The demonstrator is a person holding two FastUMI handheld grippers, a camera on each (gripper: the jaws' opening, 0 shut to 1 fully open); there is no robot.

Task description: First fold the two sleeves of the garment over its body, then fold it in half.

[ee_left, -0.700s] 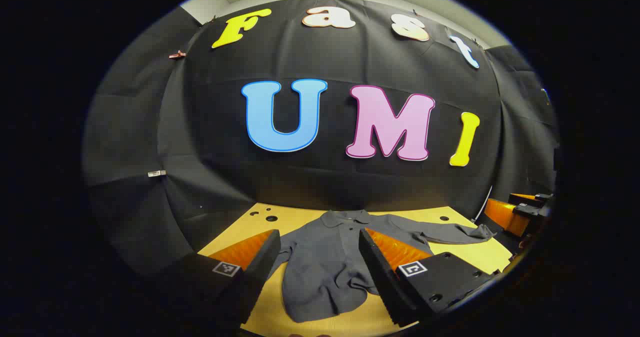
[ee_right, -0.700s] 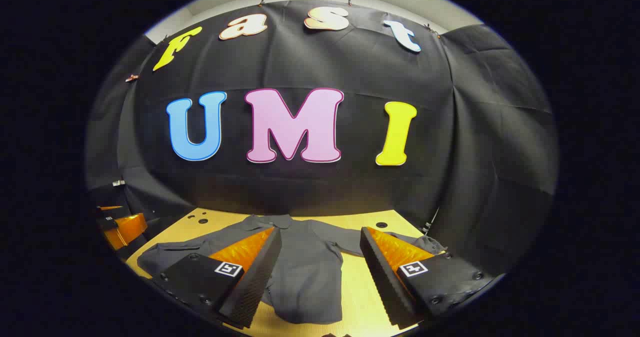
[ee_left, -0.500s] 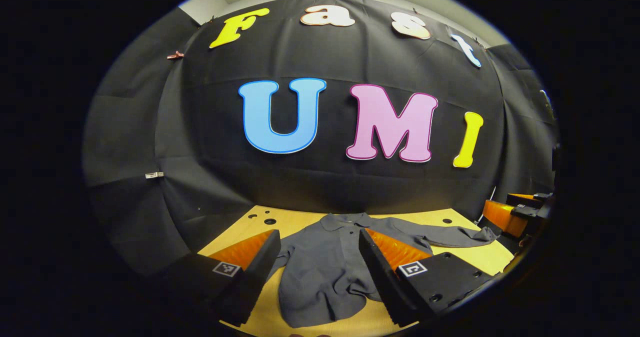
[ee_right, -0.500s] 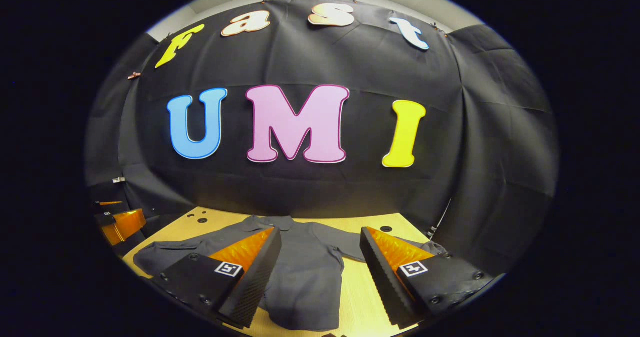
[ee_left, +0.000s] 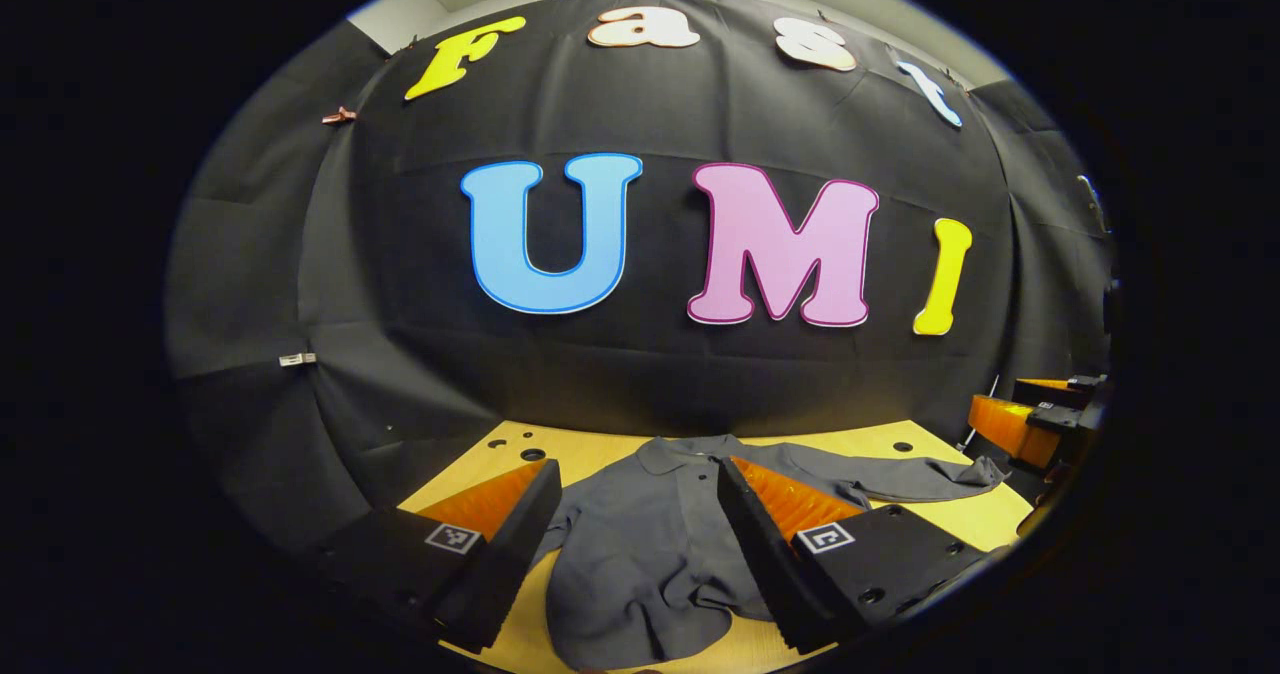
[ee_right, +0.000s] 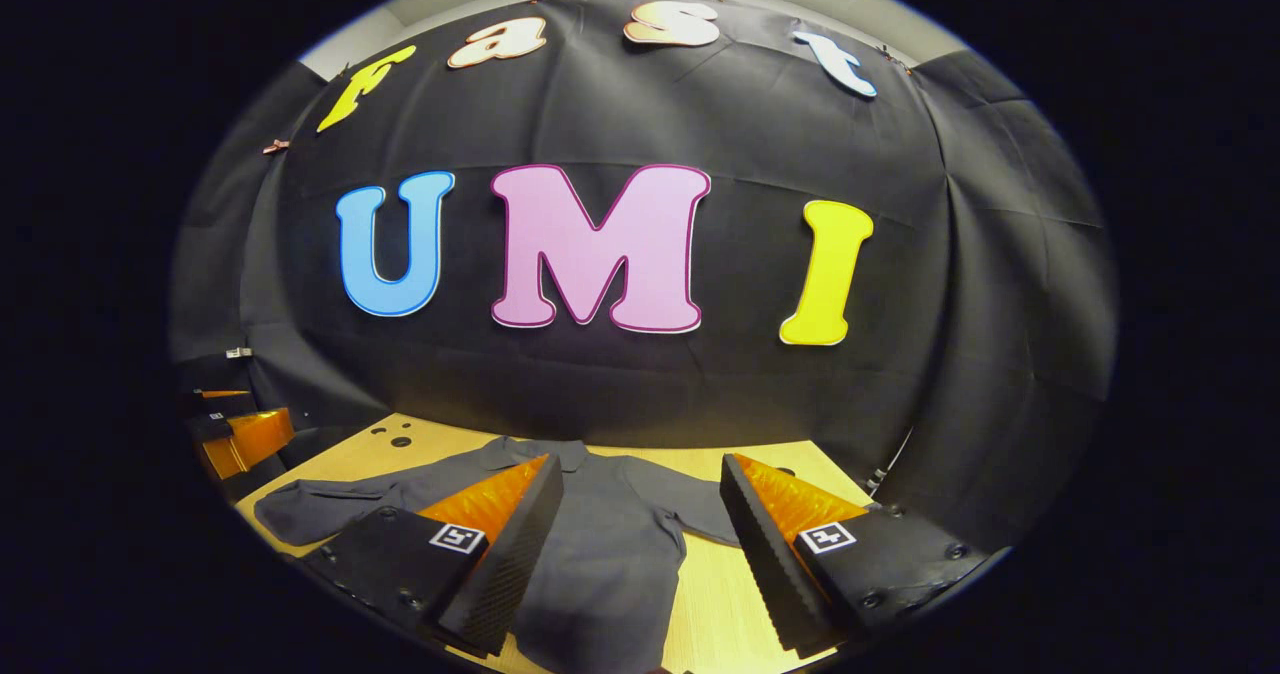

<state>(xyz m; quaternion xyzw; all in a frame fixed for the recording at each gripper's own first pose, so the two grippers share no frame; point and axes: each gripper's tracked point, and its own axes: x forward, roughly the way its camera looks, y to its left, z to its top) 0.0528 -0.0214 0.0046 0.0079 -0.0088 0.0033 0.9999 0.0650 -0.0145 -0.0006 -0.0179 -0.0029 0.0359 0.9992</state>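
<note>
A grey collared shirt lies flat on the yellow table, collar toward the wall. One sleeve stretches out to the right. My left gripper hovers open over the shirt's body with nothing between its fingers. In the right gripper view the shirt lies with one sleeve spread to the left, and the other sleeve runs behind my right finger. My right gripper is open over the shirt's right half and holds nothing.
The other gripper's orange and black body shows at the table's right end, and the left one at the left end. Small holes mark the table's far left corner. Black cloth walls close in the back and sides.
Both grippers have edged forward toward the wall, so the shirt sits lower and nearer in each view. Both stay open, and the shirt has not moved.
</note>
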